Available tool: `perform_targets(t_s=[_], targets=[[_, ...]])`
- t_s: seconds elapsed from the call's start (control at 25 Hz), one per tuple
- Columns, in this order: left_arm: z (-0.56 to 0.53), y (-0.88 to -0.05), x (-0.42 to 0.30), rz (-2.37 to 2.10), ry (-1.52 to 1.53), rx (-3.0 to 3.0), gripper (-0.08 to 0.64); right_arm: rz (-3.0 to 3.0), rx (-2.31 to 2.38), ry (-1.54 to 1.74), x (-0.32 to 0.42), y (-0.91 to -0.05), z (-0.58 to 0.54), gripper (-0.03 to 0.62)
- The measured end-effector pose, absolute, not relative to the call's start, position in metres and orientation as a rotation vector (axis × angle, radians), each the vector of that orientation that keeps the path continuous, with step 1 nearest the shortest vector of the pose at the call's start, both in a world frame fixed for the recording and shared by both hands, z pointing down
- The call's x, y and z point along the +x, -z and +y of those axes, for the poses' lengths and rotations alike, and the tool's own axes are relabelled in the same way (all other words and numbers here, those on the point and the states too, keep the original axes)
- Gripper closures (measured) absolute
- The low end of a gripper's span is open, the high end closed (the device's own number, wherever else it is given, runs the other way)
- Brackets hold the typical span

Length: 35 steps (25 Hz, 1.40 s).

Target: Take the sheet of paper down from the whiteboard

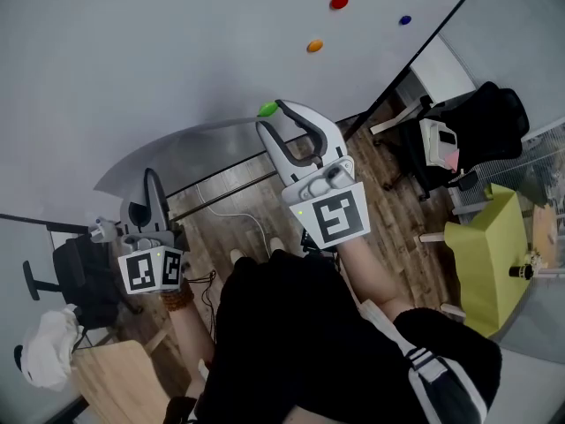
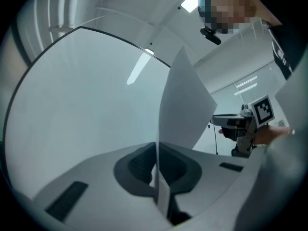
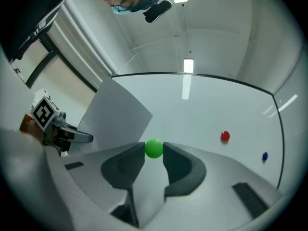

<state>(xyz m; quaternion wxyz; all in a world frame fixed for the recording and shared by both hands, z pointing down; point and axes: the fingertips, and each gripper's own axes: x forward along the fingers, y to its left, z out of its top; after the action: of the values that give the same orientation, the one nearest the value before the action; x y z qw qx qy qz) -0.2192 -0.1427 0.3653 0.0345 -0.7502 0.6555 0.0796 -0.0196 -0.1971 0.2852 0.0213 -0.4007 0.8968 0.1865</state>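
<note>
The left gripper [image 1: 154, 178] is clamped flat on the paper's [image 2: 185, 97] left edge. The right gripper [image 1: 271, 115] pinches the green magnet [image 3: 154, 148] by its right corner at the whiteboard [image 1: 177, 42]. Best draw the magnet straight off, without creasing the paper.

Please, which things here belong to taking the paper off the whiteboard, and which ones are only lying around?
Belong to the job:
sheet of paper, pinched in the left gripper
green magnet, clamped in the right gripper
whiteboard

Just lying about:
red magnet, orange magnet and blue magnet on the board
black chair
</note>
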Motion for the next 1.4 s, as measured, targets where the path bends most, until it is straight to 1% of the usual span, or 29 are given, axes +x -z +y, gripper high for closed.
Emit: perform_targets(t_s=[0.32,0.64,1.04,1.4], targets=[[-0.12,-0.368,-0.239,2.098,-0.265,-2.233,0.551,2.768,-1.232,-0.578,-0.017,-0.282,-0.18,0.474],[-0.118,-0.35,-0.231,2.041,-0.301,-2.207,0.551,2.782,-1.2,-0.558,-0.023,-0.285,-0.173,0.474],[-0.116,-0.345,-0.199,1.958,-0.035,-2.141,0.551,2.797,-1.137,-0.507,-0.034,-0.292,-0.158,0.474],[-0.117,-0.341,-0.178,2.002,0.032,-2.11,0.551,2.785,-1.092,-0.463,-0.056,-0.303,-0.145,0.474]])
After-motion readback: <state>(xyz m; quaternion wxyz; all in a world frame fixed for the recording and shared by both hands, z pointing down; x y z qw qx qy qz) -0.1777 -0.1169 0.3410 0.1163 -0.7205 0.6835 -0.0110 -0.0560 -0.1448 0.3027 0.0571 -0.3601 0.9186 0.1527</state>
